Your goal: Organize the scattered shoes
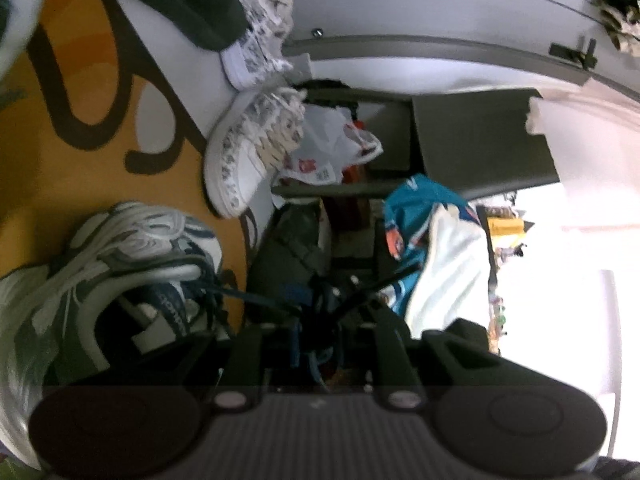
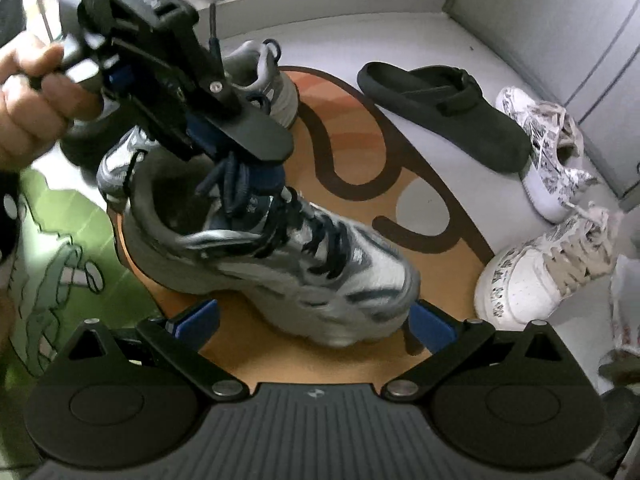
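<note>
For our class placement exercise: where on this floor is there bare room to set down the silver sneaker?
Free: orange rug between silver sneaker and black clog; grey floor behind the clog. Crowded: right side, where both patterned white sneakers sit beside the clog.

No legible text; shoe tongue lettering blurred.

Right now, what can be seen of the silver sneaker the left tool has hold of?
The sneaker is silver-grey mesh with navy stripes, dark laces and a thick pale sole. It lies over the orange mat, toe toward the right tool, whose open jaws flank it. The left tool is shut on its tongue and laces.
</note>
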A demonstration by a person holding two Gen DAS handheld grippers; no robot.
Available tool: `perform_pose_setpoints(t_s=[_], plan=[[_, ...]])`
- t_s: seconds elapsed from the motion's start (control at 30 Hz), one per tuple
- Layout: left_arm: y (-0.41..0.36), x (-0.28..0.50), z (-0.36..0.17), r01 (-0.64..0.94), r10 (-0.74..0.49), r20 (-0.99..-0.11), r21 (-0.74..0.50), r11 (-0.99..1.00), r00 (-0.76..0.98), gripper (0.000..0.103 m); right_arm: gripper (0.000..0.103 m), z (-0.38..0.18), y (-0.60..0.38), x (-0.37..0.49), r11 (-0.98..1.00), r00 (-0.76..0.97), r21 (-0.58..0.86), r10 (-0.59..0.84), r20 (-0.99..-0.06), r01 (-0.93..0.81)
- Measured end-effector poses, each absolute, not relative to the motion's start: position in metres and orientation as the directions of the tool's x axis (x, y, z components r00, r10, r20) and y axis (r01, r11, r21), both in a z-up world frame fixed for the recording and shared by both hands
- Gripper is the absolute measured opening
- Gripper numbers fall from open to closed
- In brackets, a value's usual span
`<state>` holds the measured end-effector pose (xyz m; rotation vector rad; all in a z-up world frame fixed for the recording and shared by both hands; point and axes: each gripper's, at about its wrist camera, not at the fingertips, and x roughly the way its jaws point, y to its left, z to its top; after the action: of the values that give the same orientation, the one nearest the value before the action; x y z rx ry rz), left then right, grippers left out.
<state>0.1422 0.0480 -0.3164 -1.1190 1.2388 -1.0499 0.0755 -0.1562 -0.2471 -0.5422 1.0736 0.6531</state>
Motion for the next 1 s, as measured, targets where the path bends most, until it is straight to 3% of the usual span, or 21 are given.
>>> perform_pose_setpoints(t_s=[0.43, 0.83, 0.9, 1.0], plan=[[0.024, 0.131, -0.307, 0.054, -0.994, -0.099, -0.994, 0.096, -0.054, 0.016, 0.103, -0.252, -0.167, 0.056, 0.609, 0.268, -0.074, 0.234, -0.935, -0.789], [0.016, 0.127, -0.303, 0.062, -0.995, -0.058, -0.997, 0.053, -0.077, 0.016, 0.103, -0.268, -0.166, 0.048, 0.639, 0.160, 0.066, 0.290, -0.943, -0.766], [0.016, 0.127, -0.304, 0.057, -0.996, -0.060, -0.997, 0.056, -0.073, 0.016, 0.101, -0.270, -0.165, 0.046, 0.636, 0.141, 0.090, 0.302, -0.943, -0.766], [0.018, 0.128, -0.306, 0.052, -0.995, -0.073, -0.996, 0.070, -0.065, 0.016, 0.088, -0.273, -0.164, 0.043, 0.651, 0.155, 0.073, 0.286, -0.945, -0.755]])
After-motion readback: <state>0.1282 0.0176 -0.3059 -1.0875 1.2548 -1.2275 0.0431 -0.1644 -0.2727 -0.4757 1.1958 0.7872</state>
